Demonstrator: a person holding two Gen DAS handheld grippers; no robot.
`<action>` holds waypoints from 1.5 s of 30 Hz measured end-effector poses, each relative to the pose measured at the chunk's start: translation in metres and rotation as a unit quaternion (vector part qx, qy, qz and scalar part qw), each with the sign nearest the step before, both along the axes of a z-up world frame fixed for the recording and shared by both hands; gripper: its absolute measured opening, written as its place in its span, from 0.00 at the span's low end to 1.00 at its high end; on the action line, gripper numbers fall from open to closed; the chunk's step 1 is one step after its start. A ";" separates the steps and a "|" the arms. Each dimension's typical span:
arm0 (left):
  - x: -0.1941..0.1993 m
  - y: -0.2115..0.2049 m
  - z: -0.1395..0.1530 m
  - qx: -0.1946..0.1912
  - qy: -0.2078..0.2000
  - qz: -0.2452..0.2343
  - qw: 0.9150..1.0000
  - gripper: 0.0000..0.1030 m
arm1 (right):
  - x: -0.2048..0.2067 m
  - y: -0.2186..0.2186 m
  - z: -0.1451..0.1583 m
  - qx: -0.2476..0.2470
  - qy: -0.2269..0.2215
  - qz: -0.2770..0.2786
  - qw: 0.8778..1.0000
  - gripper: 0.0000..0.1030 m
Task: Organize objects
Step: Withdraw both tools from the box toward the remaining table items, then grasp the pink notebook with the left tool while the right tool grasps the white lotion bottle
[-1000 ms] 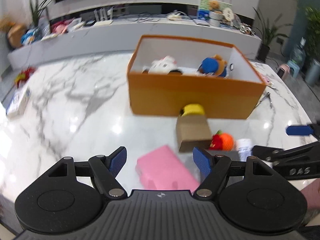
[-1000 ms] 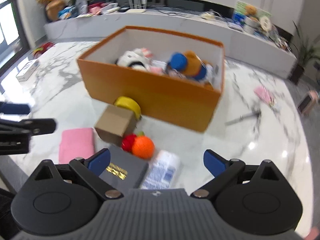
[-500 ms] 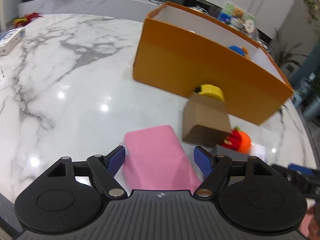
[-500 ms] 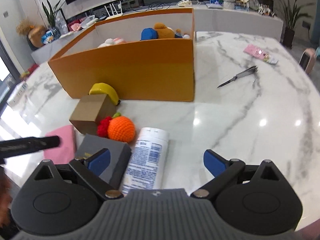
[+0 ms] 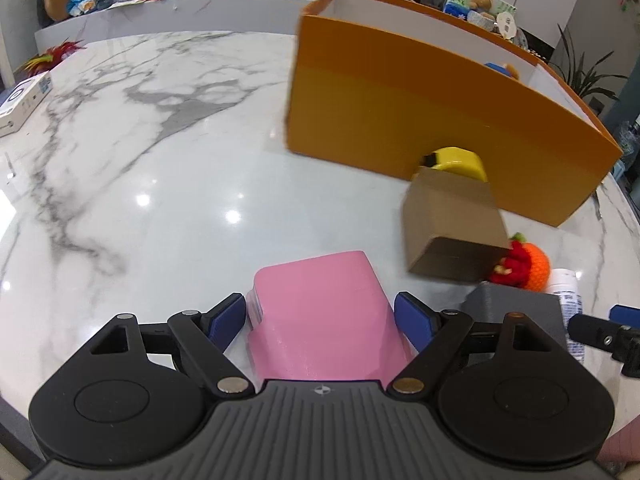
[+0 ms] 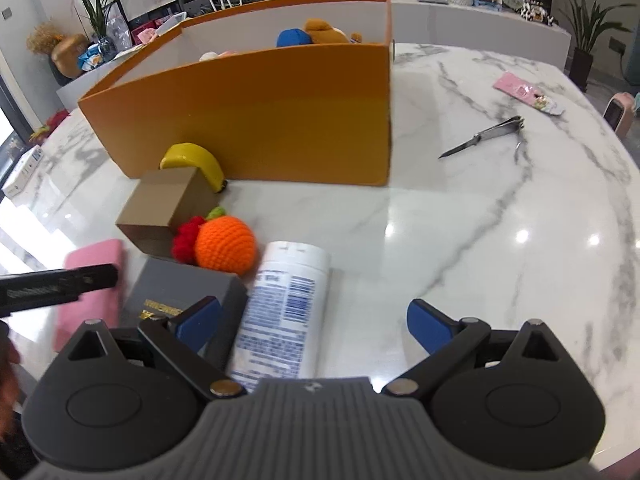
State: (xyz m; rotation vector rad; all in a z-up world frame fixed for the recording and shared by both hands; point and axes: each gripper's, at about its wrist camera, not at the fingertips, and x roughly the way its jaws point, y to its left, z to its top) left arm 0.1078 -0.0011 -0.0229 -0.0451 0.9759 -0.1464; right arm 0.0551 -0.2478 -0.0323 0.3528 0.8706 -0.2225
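Two grippers, both held low over the marble table point(image 5: 168, 168). Our left gripper point(image 5: 320, 316) straddles the pink pad point(image 5: 320, 304), jaws wide, blue pads beside its edges; contact we cannot tell. Half a second ago the pad lay farther ahead of the jaws; now it sits deeper between them. Our right gripper point(image 6: 312, 320) hangs wide open over the white bottle point(image 6: 286, 304), lying flat. Pad: soft, pink, rectangular, at the near edge, left of the grey box point(image 6: 180, 300). Orange box point(image 6: 256, 120) stands beyond.
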 end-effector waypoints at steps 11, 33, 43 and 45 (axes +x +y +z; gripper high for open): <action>0.001 0.008 0.001 0.002 0.009 0.005 1.000 0.94 | 0.014 0.018 -0.019 -0.036 0.039 0.031 0.998 0.99; -0.015 -0.009 -0.006 0.047 -0.031 0.003 0.998 1.00 | 0.012 0.019 -0.026 -0.065 0.029 0.018 0.997 0.99; -0.020 -0.017 -0.014 0.068 -0.038 -0.010 0.997 1.00 | 0.010 0.021 -0.030 -0.071 0.011 0.006 0.997 0.99; -0.021 -0.018 -0.014 0.068 -0.041 -0.009 0.997 1.00 | 0.010 0.021 -0.030 -0.072 0.010 0.003 0.997 0.99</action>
